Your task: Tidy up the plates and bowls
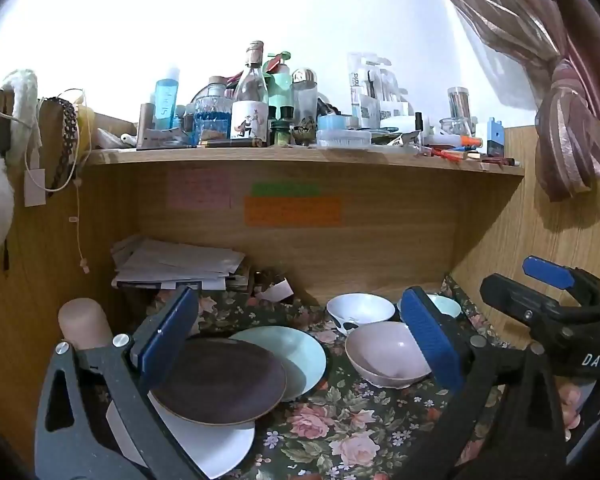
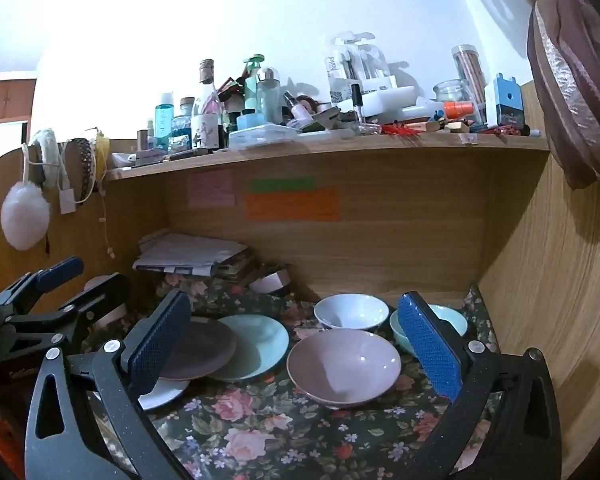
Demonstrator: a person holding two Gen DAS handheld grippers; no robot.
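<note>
Three plates overlap on the flowered cloth: a dark brown plate (image 1: 220, 380) (image 2: 200, 354) on top, a pale green plate (image 1: 300, 356) (image 2: 256, 344) to its right, a white plate (image 1: 216, 446) (image 2: 160, 394) underneath in front. To the right stand a pink bowl (image 1: 384, 354) (image 2: 342, 366), a white bowl (image 1: 360, 310) (image 2: 350, 312) and a pale blue bowl (image 1: 446, 306) (image 2: 452, 322). My left gripper (image 1: 300, 332) is open above the plates, holding nothing. My right gripper (image 2: 296, 342) is open over the pink bowl, holding nothing. Each gripper shows at the edge of the other's view.
Wooden desk walls close in the back and right side (image 2: 540, 280). A crowded shelf (image 1: 300, 156) of bottles and jars hangs overhead. A stack of papers (image 1: 176, 262) lies at the back left, and a pink cylinder (image 1: 84, 322) stands beside the plates.
</note>
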